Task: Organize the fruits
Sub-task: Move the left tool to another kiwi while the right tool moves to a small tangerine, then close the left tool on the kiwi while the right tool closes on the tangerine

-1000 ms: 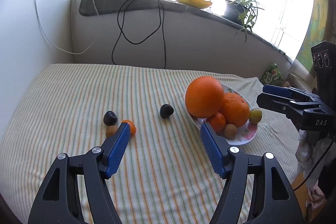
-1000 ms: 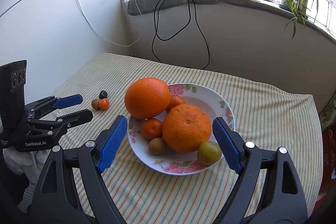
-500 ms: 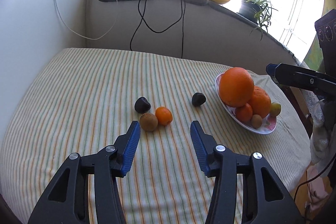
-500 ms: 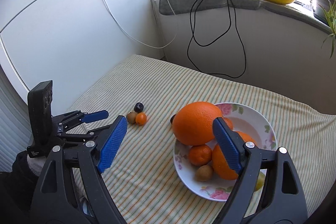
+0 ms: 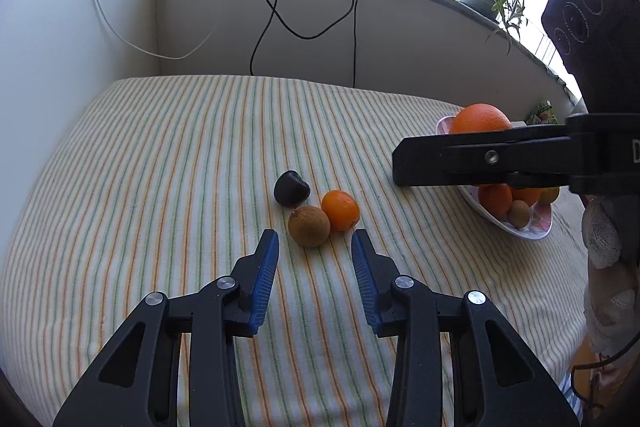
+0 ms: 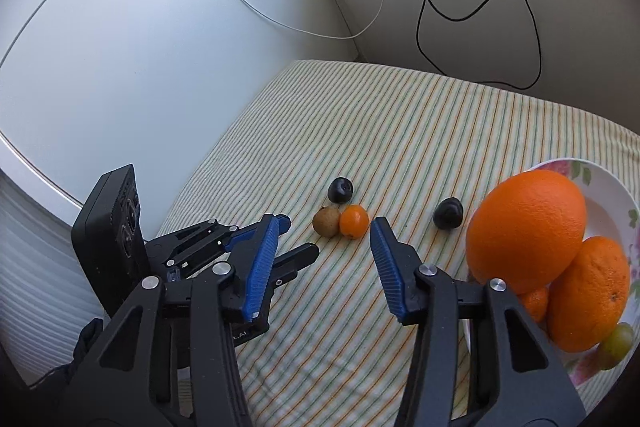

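Observation:
On the striped cloth a brown kiwi (image 5: 309, 227), a small mandarin (image 5: 340, 209) and a dark plum (image 5: 291, 188) lie touching. My left gripper (image 5: 316, 241) is low over the cloth with its jaws closing. The kiwi sits just at its blue tips, and the pads are clear of it. My right gripper (image 6: 327, 227) hovers higher, jaws closing on nothing, pointed at the same kiwi (image 6: 326, 221), mandarin (image 6: 354, 221) and plum (image 6: 340, 189). A second plum (image 6: 448, 213) lies next to the plate (image 6: 608, 203), which holds a big orange (image 6: 526, 227) and smaller fruit.
The right gripper (image 5: 400, 163) reaches in from the right, hiding part of the plate (image 5: 532, 231). A gloved hand (image 5: 604, 267) is at the right edge. White walls close the left and back sides, with cables (image 5: 280, 11) hanging from the sill.
Both grippers' jaws have narrowed. The left gripper has moved down and closer to the kiwi group. The right gripper has swung left, from over the plate toward the loose fruit.

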`<move>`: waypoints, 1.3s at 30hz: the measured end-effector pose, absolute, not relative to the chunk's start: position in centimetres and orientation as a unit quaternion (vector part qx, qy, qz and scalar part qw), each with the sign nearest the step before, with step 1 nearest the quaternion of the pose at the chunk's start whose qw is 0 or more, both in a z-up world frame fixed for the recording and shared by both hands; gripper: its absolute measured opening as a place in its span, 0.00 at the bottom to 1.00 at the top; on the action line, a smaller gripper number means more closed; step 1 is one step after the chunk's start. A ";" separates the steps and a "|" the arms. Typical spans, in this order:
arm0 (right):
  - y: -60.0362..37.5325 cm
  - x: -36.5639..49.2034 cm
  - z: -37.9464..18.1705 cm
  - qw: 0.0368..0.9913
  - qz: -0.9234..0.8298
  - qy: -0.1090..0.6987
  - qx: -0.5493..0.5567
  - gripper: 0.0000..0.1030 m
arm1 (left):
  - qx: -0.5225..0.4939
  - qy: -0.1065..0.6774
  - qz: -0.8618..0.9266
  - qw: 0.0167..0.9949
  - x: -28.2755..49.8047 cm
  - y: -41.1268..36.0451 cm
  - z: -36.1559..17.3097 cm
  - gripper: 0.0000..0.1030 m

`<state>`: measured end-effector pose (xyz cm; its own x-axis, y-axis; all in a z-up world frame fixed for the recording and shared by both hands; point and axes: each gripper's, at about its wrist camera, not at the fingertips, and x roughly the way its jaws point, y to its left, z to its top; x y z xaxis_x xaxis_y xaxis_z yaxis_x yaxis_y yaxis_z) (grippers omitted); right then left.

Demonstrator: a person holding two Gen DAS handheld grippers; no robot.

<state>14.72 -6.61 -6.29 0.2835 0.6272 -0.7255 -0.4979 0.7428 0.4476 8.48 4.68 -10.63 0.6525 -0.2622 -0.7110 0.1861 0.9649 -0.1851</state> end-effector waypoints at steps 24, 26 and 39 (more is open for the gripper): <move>-1.1 19.4 -12.8 0.777 0.302 0.546 0.078 0.32 | -0.047 0.421 -0.135 0.896 10.8 4.2 -11.9 0.35; -0.8 19.5 -13.1 0.777 0.300 0.548 0.078 0.32 | -0.048 0.423 -0.132 0.895 10.9 4.4 -12.0 0.35; -0.3 19.6 -14.2 0.774 0.303 0.549 0.089 0.24 | -0.049 0.422 -0.137 0.895 11.1 4.2 -12.2 0.23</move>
<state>19.56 -0.28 -14.18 0.2145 0.5662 -0.7958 -0.3712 0.8009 0.4698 11.15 4.21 -12.21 0.6055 -0.2871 -0.7422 0.2041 0.9575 -0.2039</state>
